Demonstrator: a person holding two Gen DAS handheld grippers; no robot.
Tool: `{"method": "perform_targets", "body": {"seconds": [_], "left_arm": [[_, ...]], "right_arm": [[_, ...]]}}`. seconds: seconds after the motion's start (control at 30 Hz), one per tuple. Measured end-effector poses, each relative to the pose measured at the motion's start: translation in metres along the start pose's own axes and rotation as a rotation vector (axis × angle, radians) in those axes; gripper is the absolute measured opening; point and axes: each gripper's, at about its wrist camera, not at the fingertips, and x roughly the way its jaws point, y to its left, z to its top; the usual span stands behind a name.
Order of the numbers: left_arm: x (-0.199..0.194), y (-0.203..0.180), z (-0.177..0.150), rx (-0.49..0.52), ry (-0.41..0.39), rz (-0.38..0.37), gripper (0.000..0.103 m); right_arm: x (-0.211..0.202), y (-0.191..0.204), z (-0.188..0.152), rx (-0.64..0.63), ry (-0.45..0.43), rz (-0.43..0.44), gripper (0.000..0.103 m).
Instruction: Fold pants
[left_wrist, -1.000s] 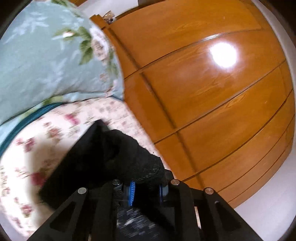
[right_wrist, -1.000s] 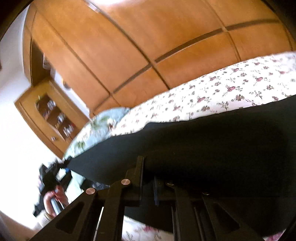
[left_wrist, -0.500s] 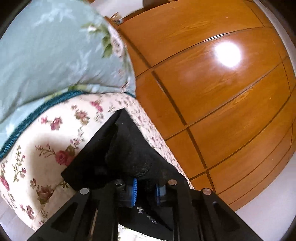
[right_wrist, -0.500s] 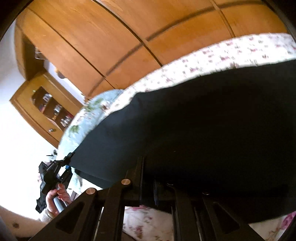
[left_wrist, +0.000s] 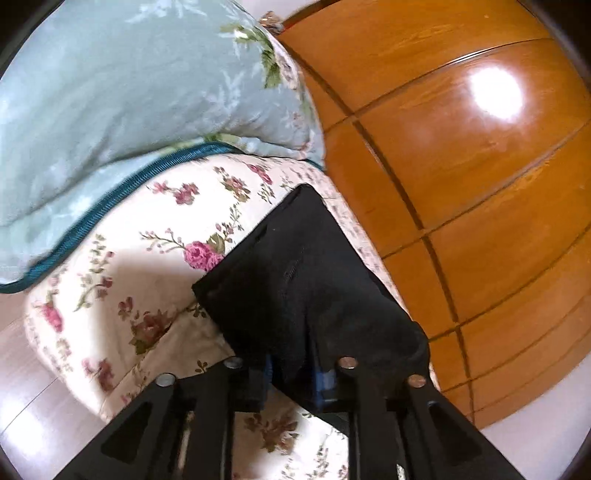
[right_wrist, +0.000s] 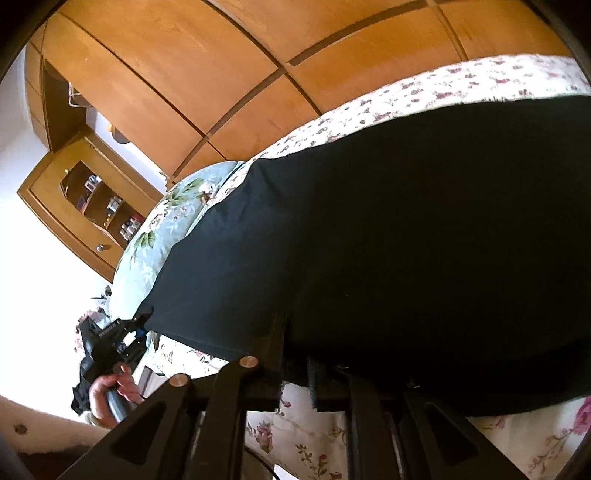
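The black pants (left_wrist: 306, 280) lie flat on the flower-printed bed sheet (left_wrist: 129, 295), one corner pointing toward the pillow. My left gripper (left_wrist: 295, 373) sits at their near edge; its jaws are opening and the fabric still lies between the blue pads. In the right wrist view the pants (right_wrist: 406, 229) spread wide across the sheet (right_wrist: 443, 88). My right gripper (right_wrist: 297, 354) is at their near hem, its jaws also opening with cloth between them. At the far left corner of the pants the left gripper (right_wrist: 136, 328) shows, held by a hand (right_wrist: 110, 391).
A pale blue flowered pillow (left_wrist: 129, 92) rests on the bed just beyond the pants. Glossy wooden wardrobe doors (left_wrist: 461, 147) stand close behind the bed. A wooden cabinet (right_wrist: 81, 206) with small items hangs on the white wall. Light floor (left_wrist: 29, 387) lies beside the bed.
Both grippers have sunk toward the bed. The pants, hanging bunched and stretched before, now lie flat on the sheet. Both pairs of jaws have parted slightly.
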Motion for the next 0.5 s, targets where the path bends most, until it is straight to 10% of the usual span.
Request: {"method": "perform_targets", "body": {"seconds": [0.1, 0.3, 0.5], "left_arm": [[-0.019, -0.015, 0.001, 0.029, -0.104, 0.111, 0.027], [-0.049, -0.046, 0.000, 0.120, -0.296, 0.156, 0.028], [-0.021, -0.091, -0.012, 0.303, -0.187, -0.015, 0.045]], "right_arm": [[-0.012, -0.002, 0.004, 0.002, -0.051, -0.026, 0.037], [-0.058, -0.038, 0.008, 0.131, -0.179, -0.143, 0.038], [-0.115, -0.097, 0.009, 0.337, -0.314, -0.240, 0.038]]}}
